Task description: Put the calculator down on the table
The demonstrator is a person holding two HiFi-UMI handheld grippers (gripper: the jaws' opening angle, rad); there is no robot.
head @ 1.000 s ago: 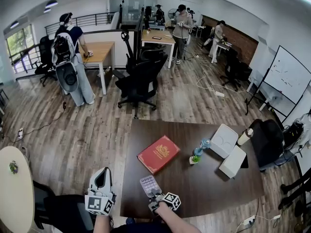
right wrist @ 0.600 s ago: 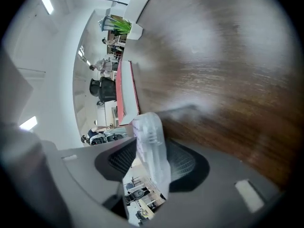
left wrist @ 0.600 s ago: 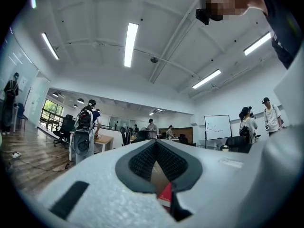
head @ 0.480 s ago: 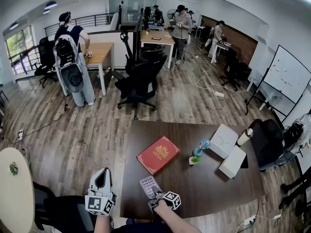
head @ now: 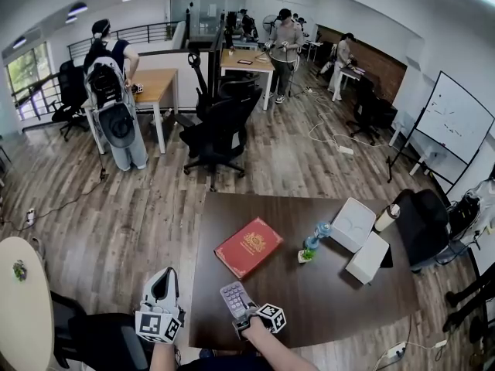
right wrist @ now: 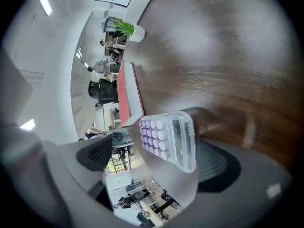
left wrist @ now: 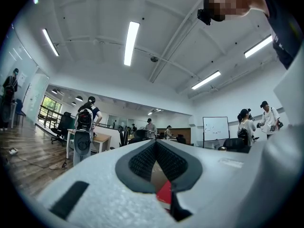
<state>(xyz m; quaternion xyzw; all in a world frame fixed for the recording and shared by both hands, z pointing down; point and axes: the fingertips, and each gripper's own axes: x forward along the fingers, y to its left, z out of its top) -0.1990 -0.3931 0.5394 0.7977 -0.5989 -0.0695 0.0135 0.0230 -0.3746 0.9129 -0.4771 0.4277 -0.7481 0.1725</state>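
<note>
One dark wood table (head: 325, 304); plank floor (head: 139, 207) around.

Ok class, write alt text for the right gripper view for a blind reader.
A calculator with purple keys sits between the opening jaws of the right hand-held gripper, a dark wooden table behind it and a red book beyond.

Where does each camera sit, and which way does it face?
Head view: on the person's head, steeply down at the table; forearms, left gripper, right gripper show.
Left gripper view: on that gripper, level toward a distant desk; shut jaws show.
Right gripper view: on that gripper, down at the table; jaws opening, calculator between them.
Head and right gripper views share calculator and red book.
</note>
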